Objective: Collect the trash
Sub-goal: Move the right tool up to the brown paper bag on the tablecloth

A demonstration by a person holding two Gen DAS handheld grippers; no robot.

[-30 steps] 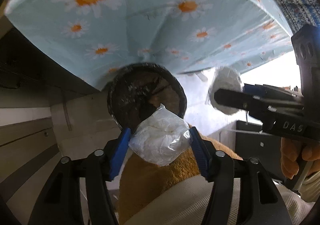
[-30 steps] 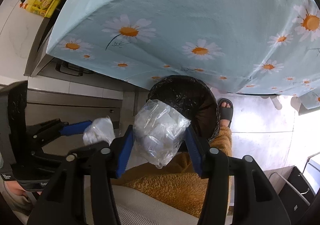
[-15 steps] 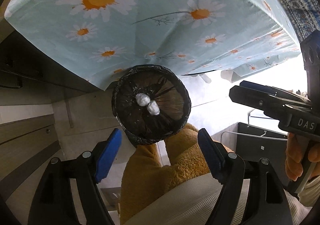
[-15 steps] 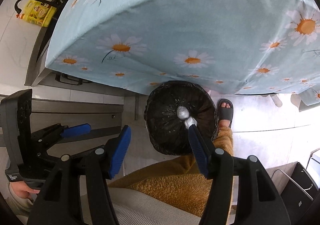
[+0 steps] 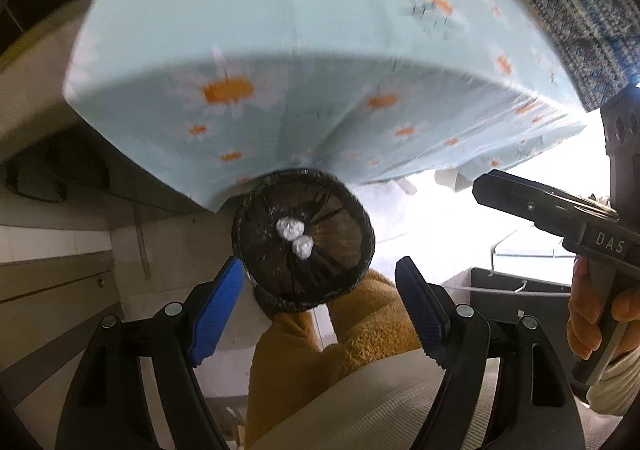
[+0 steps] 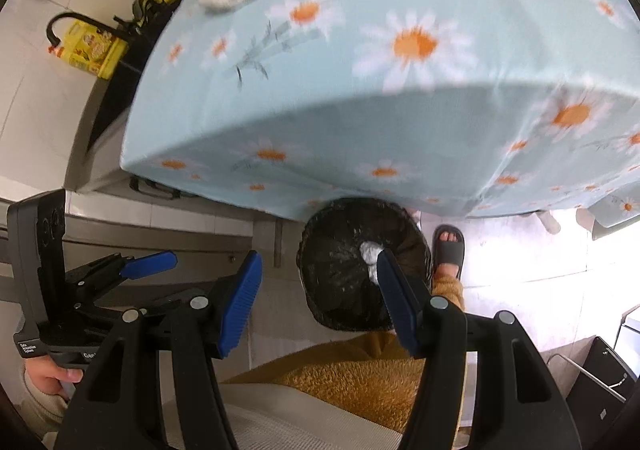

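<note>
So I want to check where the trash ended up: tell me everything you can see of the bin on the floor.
The trash bin is round and lined with a crinkled black plastic bag that folds over its rim. It stands upright on the pale tiled floor, its far edge tucked under the overhanging daisy tablecloth. Two crumpled clear plastic wads lie side by side at the bottom. Nothing else shows inside. The person's orange-clad legs are right next to it, and a sandaled foot stands beside it. Neither hand-held gripper touches it.

table (image 6: pixel 360 97) w/ daisy cloth | tiled floor (image 6: pixel 520 250), bright glare | grey cabinets (image 5: pixel 52 290)
</note>
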